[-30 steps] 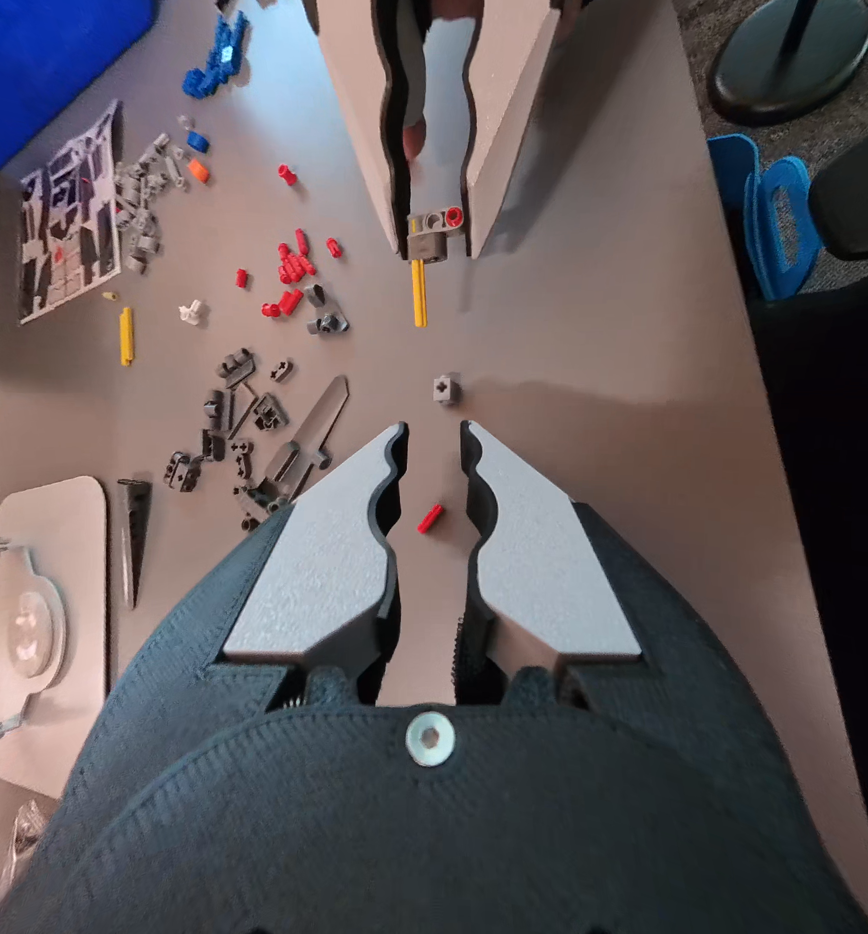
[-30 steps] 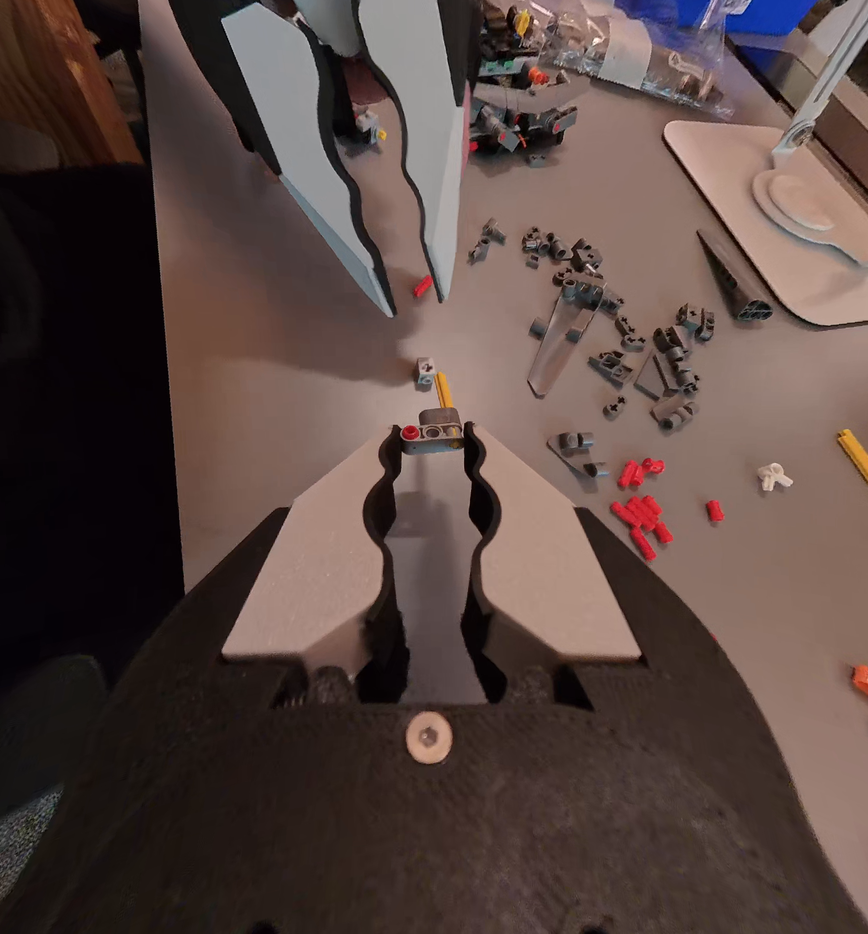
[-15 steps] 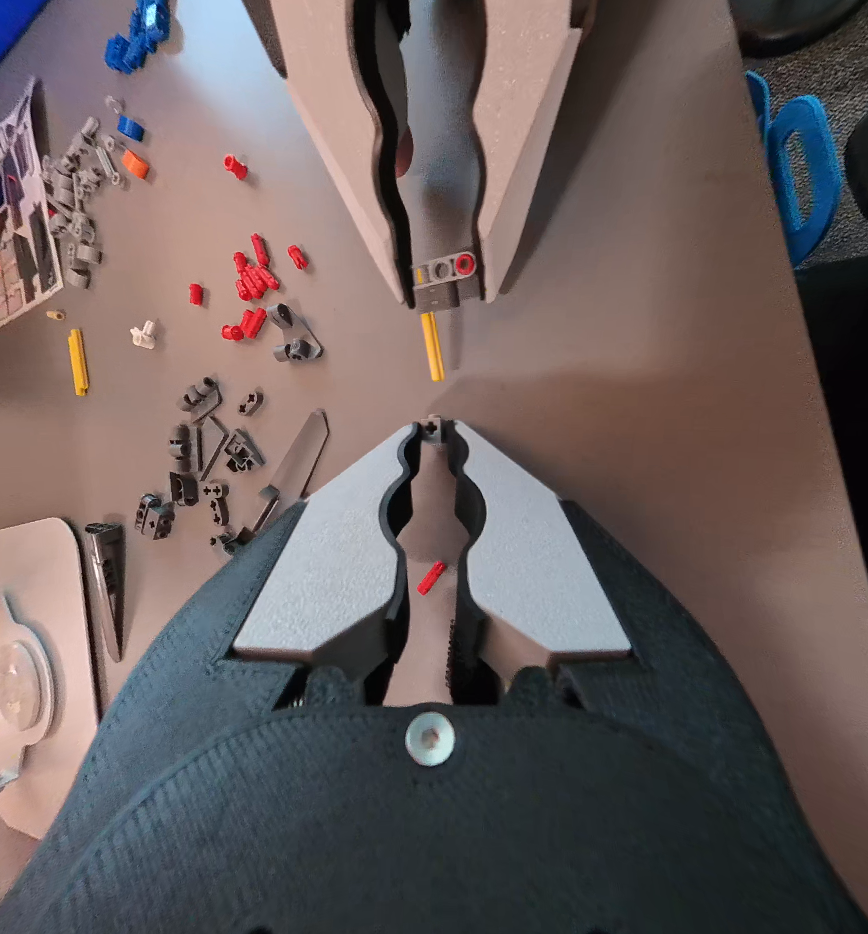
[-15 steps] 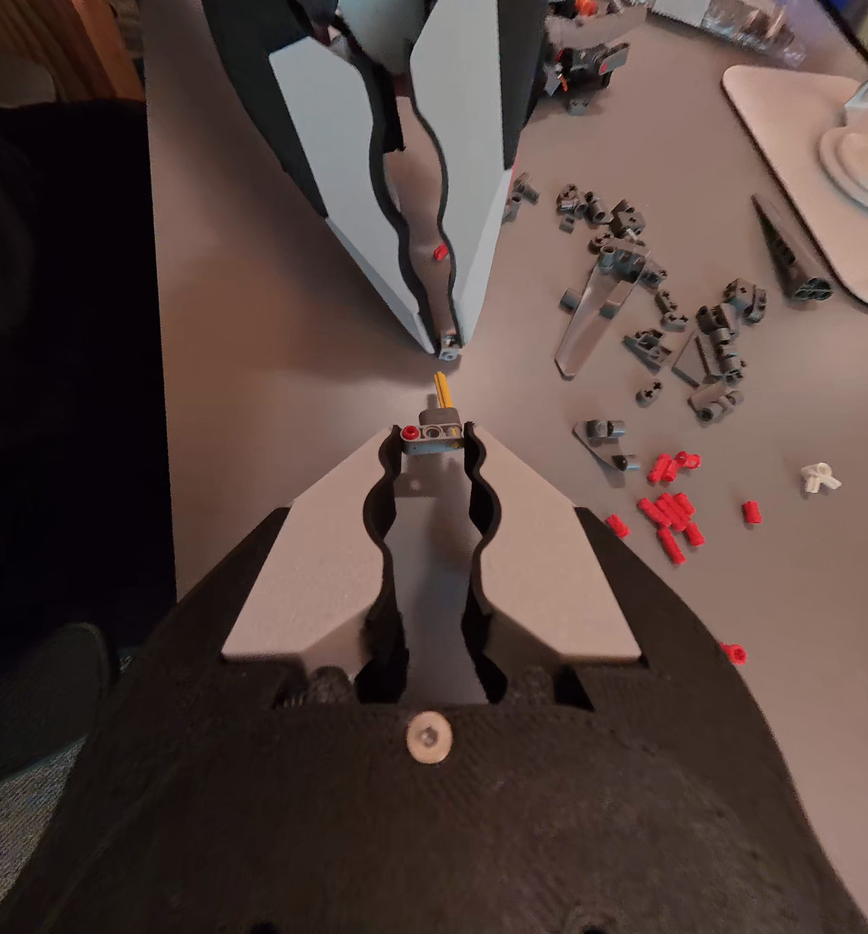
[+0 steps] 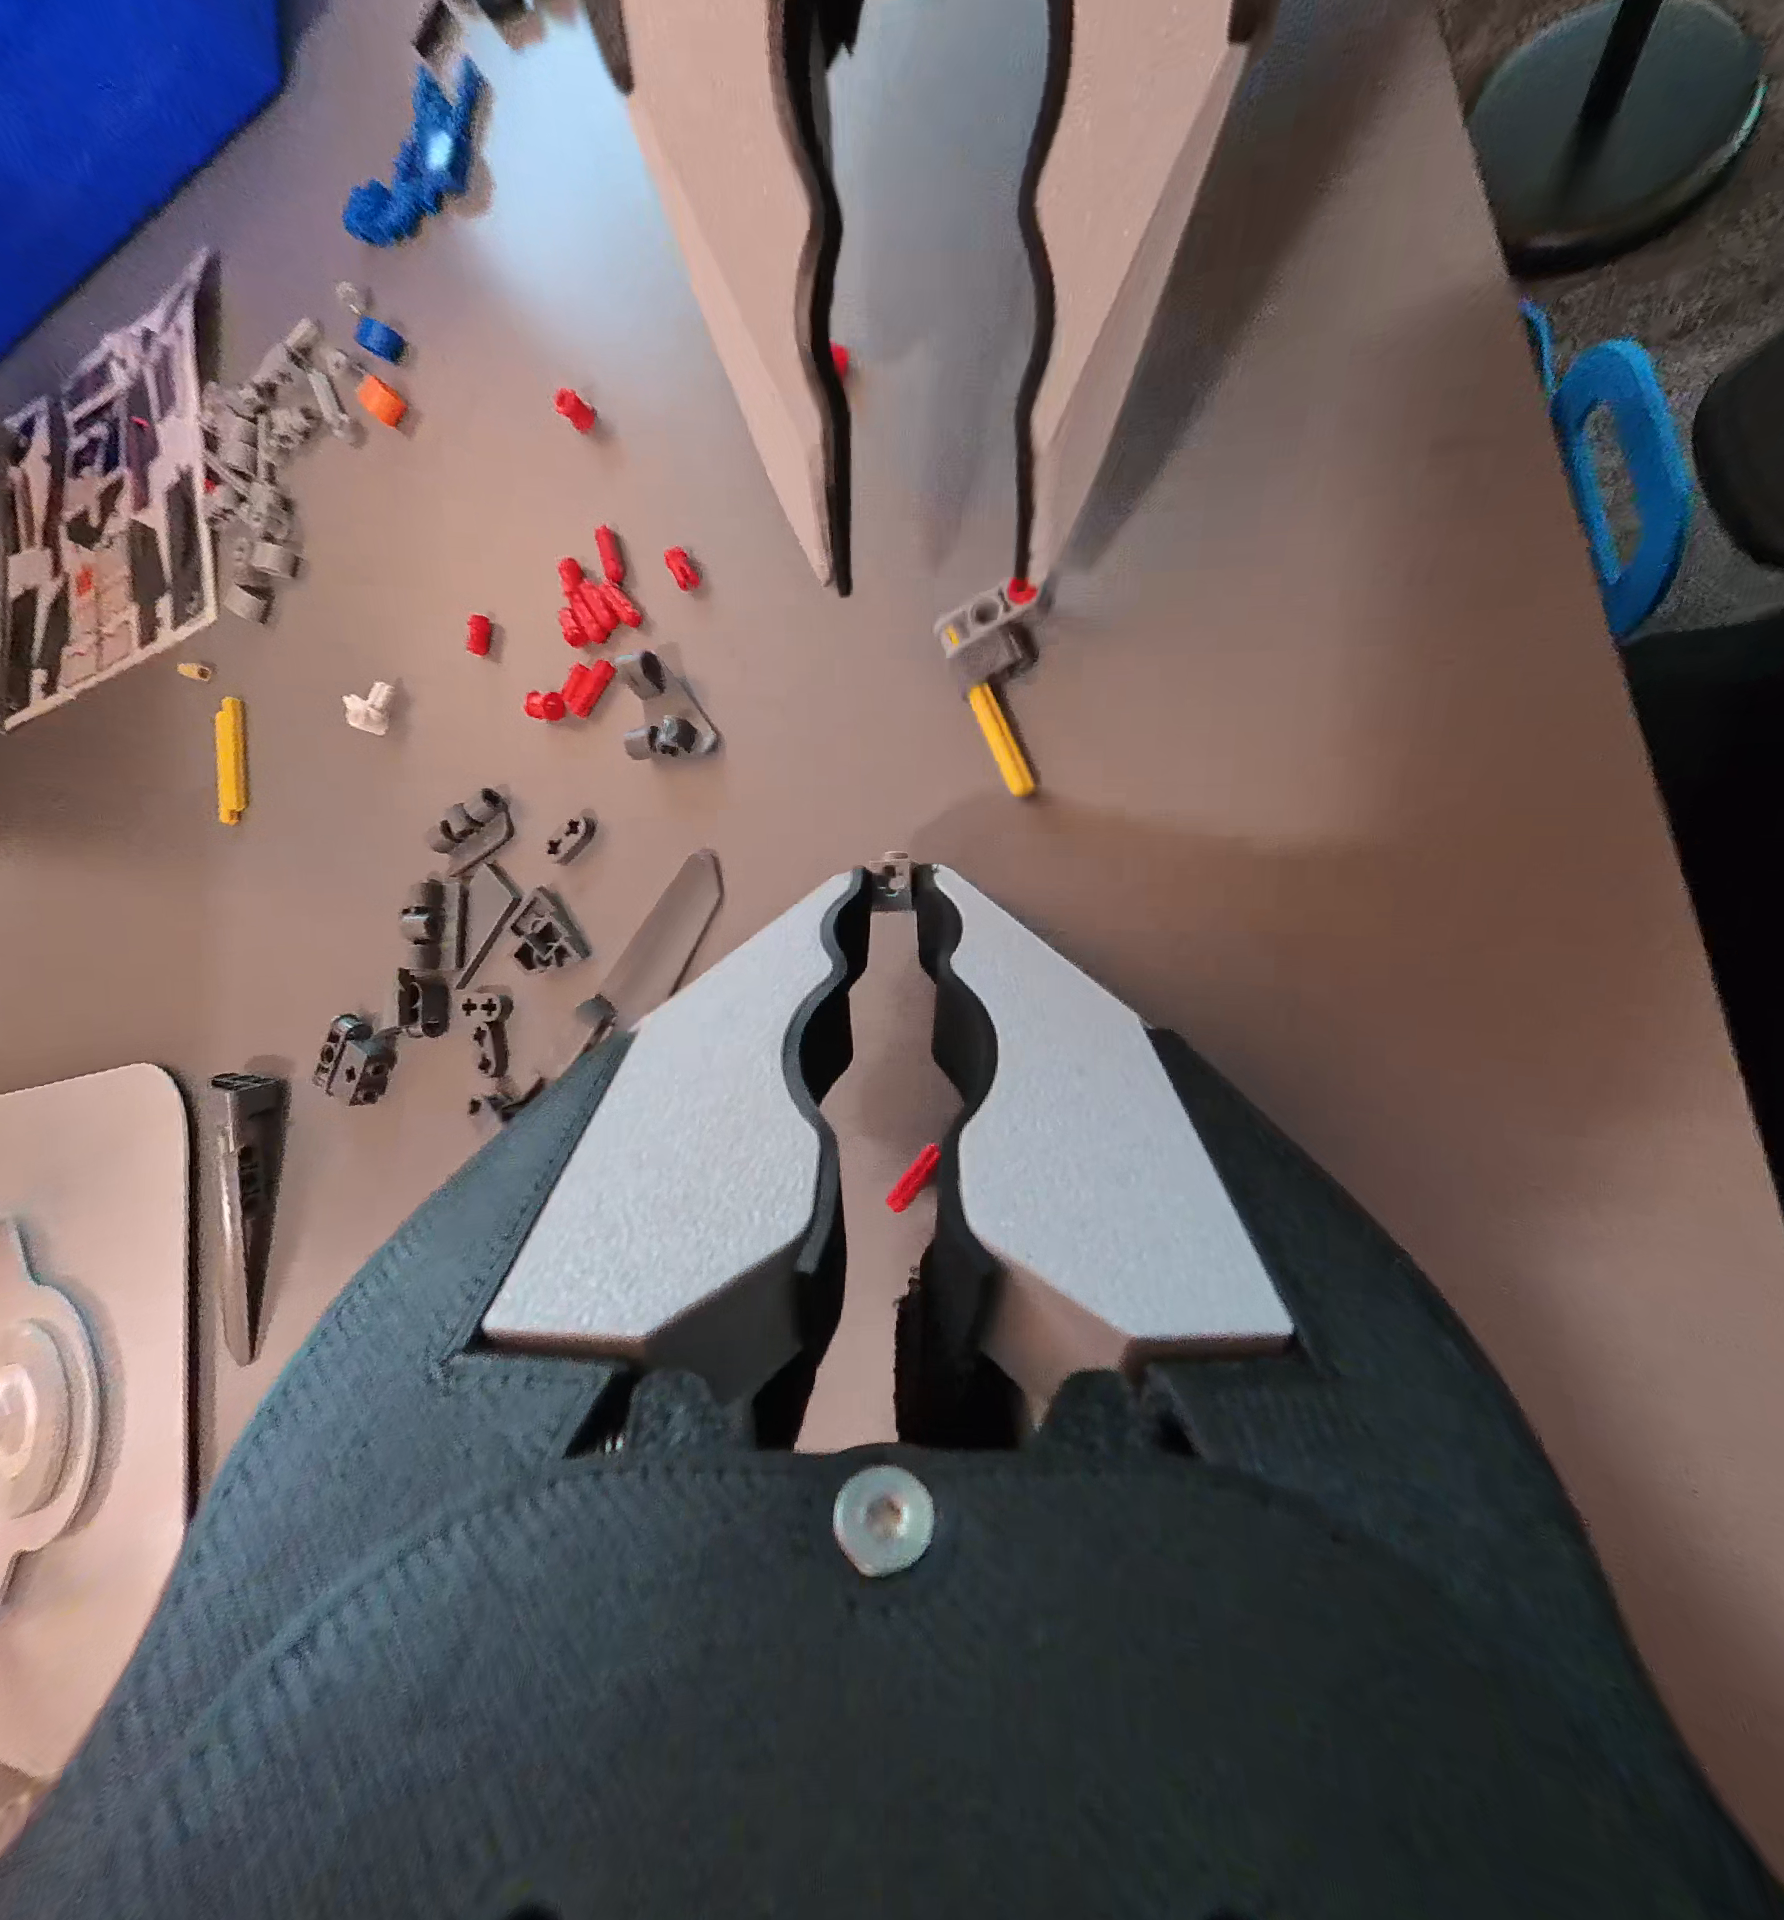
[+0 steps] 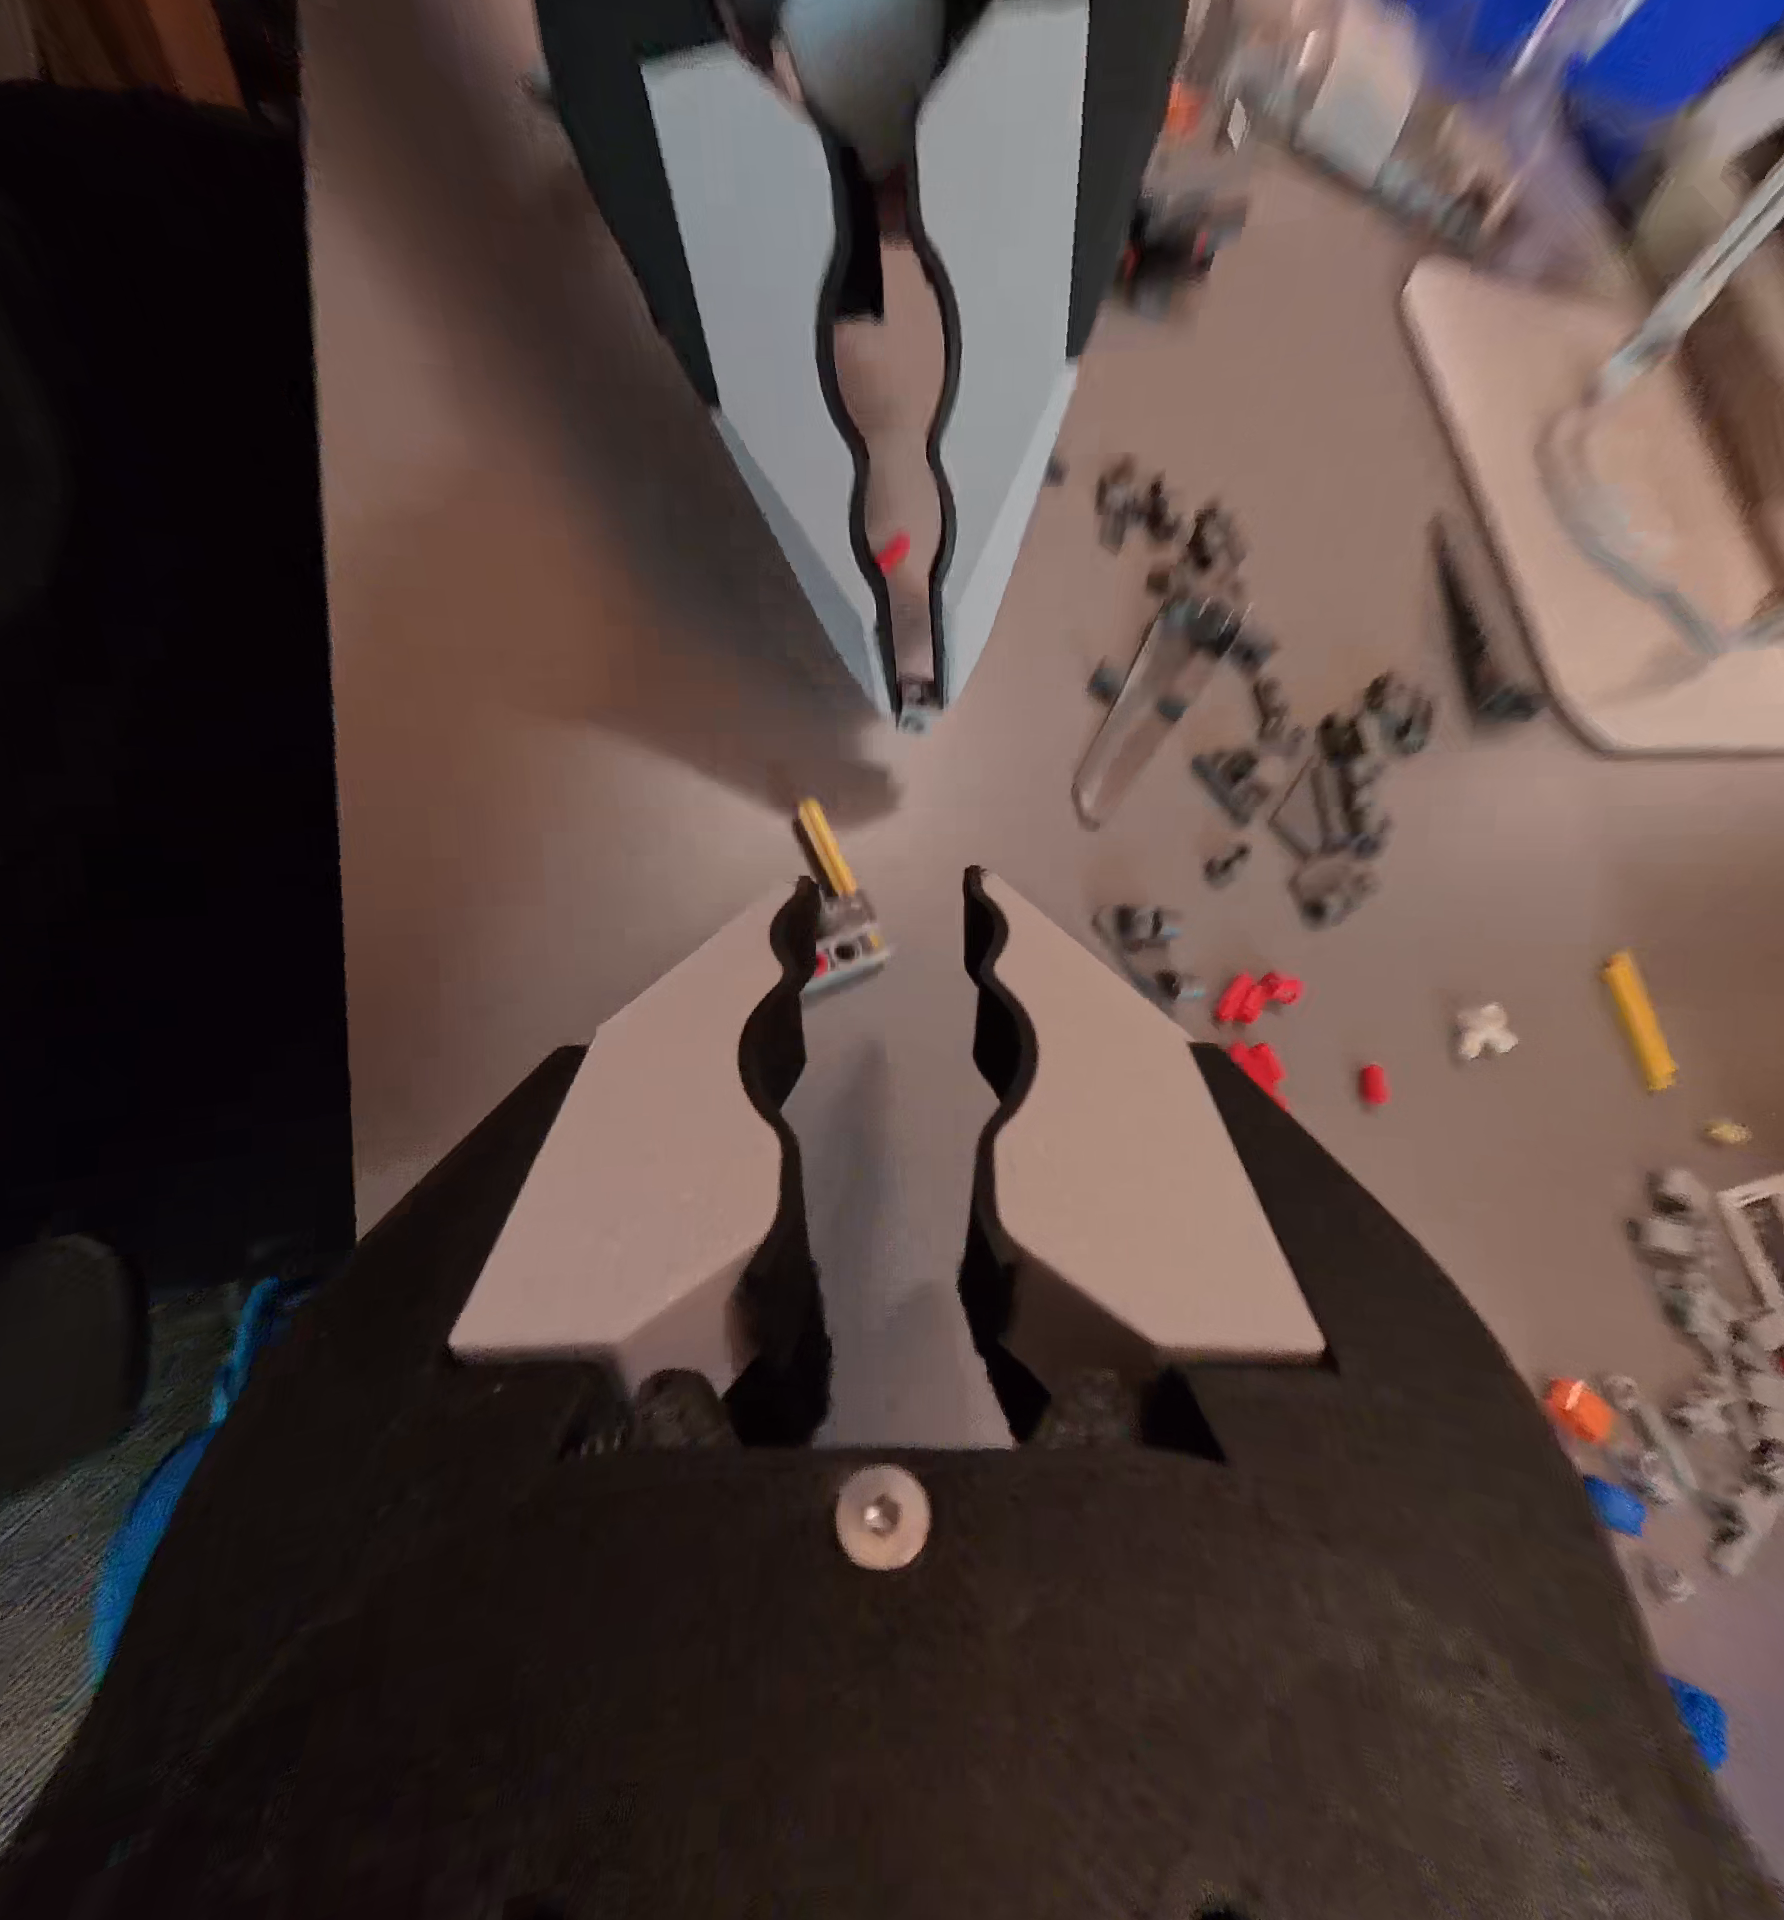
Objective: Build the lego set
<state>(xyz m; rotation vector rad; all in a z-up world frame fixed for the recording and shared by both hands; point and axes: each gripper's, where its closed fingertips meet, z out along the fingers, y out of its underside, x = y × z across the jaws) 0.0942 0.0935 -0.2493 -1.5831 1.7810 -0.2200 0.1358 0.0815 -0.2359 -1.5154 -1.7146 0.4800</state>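
spreading wider than a second ago, right gripper (image 6: 886, 883) now open and letting go of the grey brick with yellow axle (image 5: 987, 649), leaving it tipped beside the left-hand fingertip (image 6: 803, 891), apparently resting on the table (image 5: 1283, 935). clamping the small grey cross-hole connector (image 5: 893, 881) at the very tips of the left gripper (image 5: 895, 883), pads pressing both sides. judging both pieces light, rigid, slick plastic; gripping flat faces, never the thin axle. lying loose under the left jaws, a red pin (image 5: 912, 1177).
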